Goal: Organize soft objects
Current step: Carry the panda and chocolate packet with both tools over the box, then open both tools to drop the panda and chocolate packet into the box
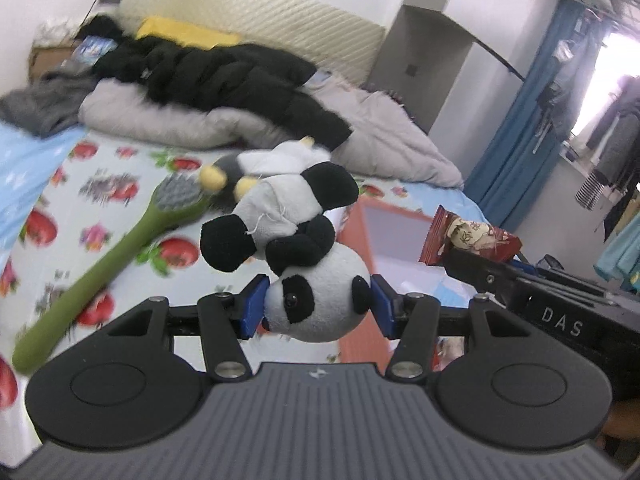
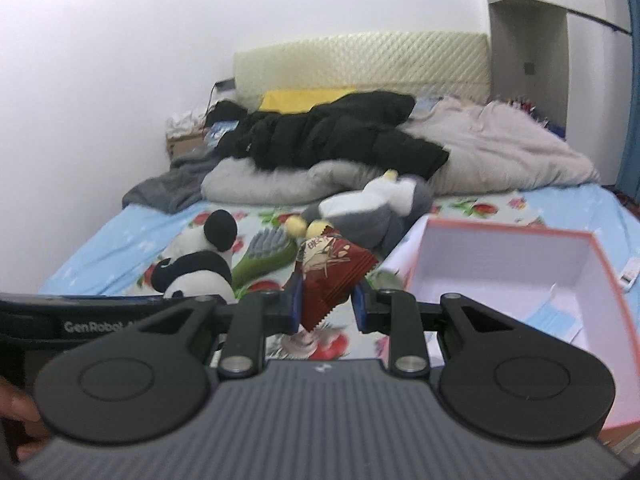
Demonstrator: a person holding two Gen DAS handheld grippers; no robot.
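Two hand-held grippers above a bed with a strawberry-print sheet [image 1: 100,184]. The left gripper [image 1: 318,306] clamps its blue pads on the head of a black-and-white plush panda [image 1: 296,240], whose body hangs clear of the sheet. The right gripper [image 2: 326,302] pinches a red-brown foil snack packet [image 2: 332,276], also held off the bed. Just right of both, an open pink-rimmed white cardboard box [image 2: 592,256] stands at the near right edge of the mattress, with pale blue items inside. A green long-handled brush [image 1: 120,248] lies to the left; beyond it lies a grey-and-white plush penguin [image 2: 368,208]. A black padded jacket [image 2: 340,136] and a grey fluffy blanket [image 2: 500,148] fill the far end.
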